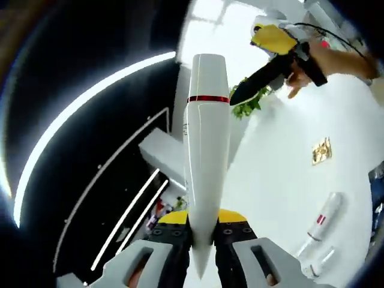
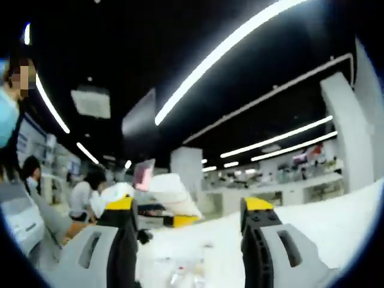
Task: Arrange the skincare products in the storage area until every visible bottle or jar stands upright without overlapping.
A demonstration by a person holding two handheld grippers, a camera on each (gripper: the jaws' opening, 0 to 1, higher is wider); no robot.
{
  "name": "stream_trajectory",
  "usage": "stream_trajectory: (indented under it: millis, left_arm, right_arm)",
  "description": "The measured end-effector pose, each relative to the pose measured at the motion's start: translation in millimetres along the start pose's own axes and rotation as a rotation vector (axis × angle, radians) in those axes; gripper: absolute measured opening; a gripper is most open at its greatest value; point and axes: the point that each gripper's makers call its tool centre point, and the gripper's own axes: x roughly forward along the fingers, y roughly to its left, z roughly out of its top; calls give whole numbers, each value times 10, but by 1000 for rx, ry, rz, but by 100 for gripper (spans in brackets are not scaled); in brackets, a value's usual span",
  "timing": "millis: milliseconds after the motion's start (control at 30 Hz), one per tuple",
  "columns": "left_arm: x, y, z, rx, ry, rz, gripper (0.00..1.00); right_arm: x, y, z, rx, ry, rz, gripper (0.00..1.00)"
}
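A tall white bottle point(image 1: 207, 138) with a red band near its far end stands out between the jaws of my left gripper point(image 1: 204, 223), which is shut on its lower end and holds it off the white table point(image 1: 270, 180). A white bottle with a red label point(image 1: 321, 223) lies on its side on the table at the right, with a smaller white item point(image 1: 319, 264) next to it. A small gold-coloured square item point(image 1: 321, 151) sits farther out. My right gripper point(image 2: 191, 207) is open with nothing between its jaws and tilts up toward the ceiling. A hand holds the right gripper point(image 1: 243, 96) above the table's far side.
A green plant point(image 1: 249, 103) stands at the table's far edge. Blurred small items point(image 2: 186, 273) lie on the table low in the right gripper view. People point(image 2: 81, 198) stand at the left, beyond a white and yellow shape point(image 2: 174, 195).
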Motion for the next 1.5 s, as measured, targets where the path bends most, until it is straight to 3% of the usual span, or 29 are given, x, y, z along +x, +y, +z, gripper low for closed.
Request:
stream_trajectory:
  millis: [67,233,400,533,700,767,867,933,1033,1100,1167,1200,1300,1433,1500]
  left_arm:
    - [12,13,15,90,7,18,12]
    - [-3,41,68,241,-2,38,12]
    - [-10,66,109,380,6,48,12]
    - [-2,79,206,433,-18,51,12]
    - [-1,-8,499,573,-119,59,12]
    - [-1,-38,577,632,-142,58,12]
    - [4,-50,620,678,-163,46,12]
    - [26,-47,625,745,-172,45,12]
    - [45,-85,579,789,-161,53,12]
    - [64,-178,593,881,-182,33,13]
    - [77,-204,648,981,-203,84,13]
    - [72,-201,672,989,-207,101,13]
    - [76,-272,766,977,-250,76,13]
    - [82,-284,856,1119,-346,110,13]
    - [99,-286,844,1113,-356,109,13]
  right_arm:
    - [4,-2,-48,87,13,39,87]
    - [-8,3,-40,296,20,141,100]
    - [64,56,-53,371,68,218,100]
    - [217,99,-125,432,130,275,98]
    - [424,256,-317,598,277,420,95]
    - [483,296,-401,619,327,455,88]
    - [577,184,-413,580,305,432,64]
    - [593,160,-454,584,317,439,56]
    - [549,180,-587,607,414,457,55]
    - [563,192,-595,599,419,462,50]
    - [563,206,-617,592,452,476,41]
    - [546,219,-677,559,478,465,39]
    - [503,257,-701,561,503,485,33]
    - [441,292,-693,554,488,483,29]
    - [428,308,-698,546,483,485,29]
